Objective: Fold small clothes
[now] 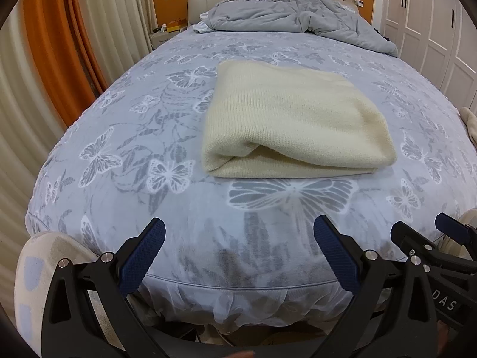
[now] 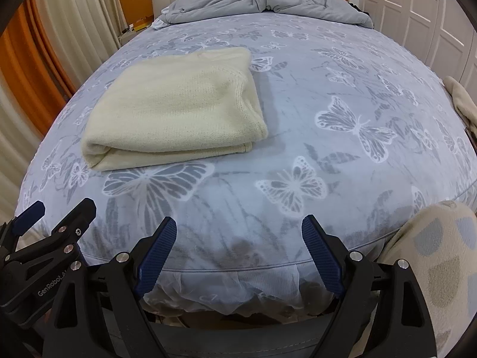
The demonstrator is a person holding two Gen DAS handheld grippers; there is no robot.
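A cream knitted garment [image 1: 292, 125] lies folded into a thick rectangle on the bed, near the foot end; it also shows in the right wrist view [image 2: 179, 107], left of centre. My left gripper [image 1: 238, 232] is open and empty, held over the foot edge of the bed, well short of the garment. My right gripper [image 2: 238, 229] is open and empty, beside the left one, also short of the garment. The right gripper shows at the right edge of the left wrist view [image 1: 423, 226]; the left one shows at the left edge of the right wrist view [image 2: 65, 208].
The bed [image 1: 125, 125] has a blue-grey butterfly sheet. A rumpled grey duvet [image 1: 286, 18] lies at the headboard. Another cream cloth [image 2: 462, 104] hangs at the bed's right edge. Curtains [image 1: 59, 59] stand left, white wardrobe doors [image 1: 429, 29] right. My patterned knee [image 2: 432, 256] is near.
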